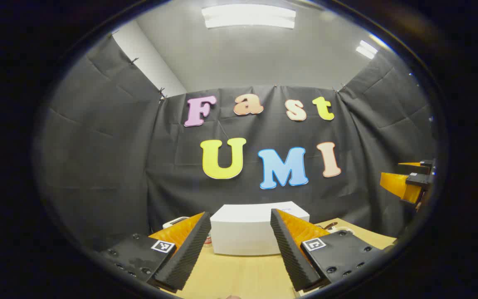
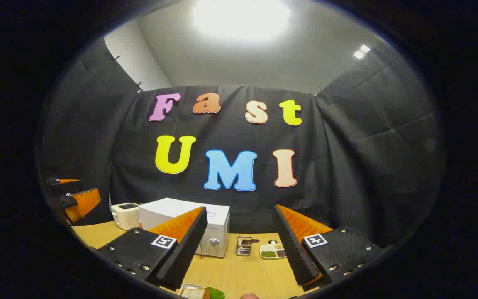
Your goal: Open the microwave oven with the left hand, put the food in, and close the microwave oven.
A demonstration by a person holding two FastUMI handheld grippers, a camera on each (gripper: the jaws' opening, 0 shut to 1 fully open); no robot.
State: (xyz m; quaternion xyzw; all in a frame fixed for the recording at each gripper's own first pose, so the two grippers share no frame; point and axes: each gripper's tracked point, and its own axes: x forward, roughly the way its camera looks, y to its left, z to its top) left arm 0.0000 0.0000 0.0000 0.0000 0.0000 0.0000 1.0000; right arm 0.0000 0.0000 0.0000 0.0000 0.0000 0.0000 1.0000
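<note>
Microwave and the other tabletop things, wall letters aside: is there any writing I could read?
Microwave: small mark on its front, too blurred to read.
Toaster: nothing legible.
Square tag on the right gripper: a black-and-white pattern, no words.

We see the white microwave oven [image 2: 189, 226] standing shut on the worktop [image 2: 239, 274], and the food [image 2: 203, 293] lies in a small dish near us

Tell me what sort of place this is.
Likely a mock kitchen in a cloth-walled booth: a microwave, a toaster and a divided dish sit on a wooden table.
</note>
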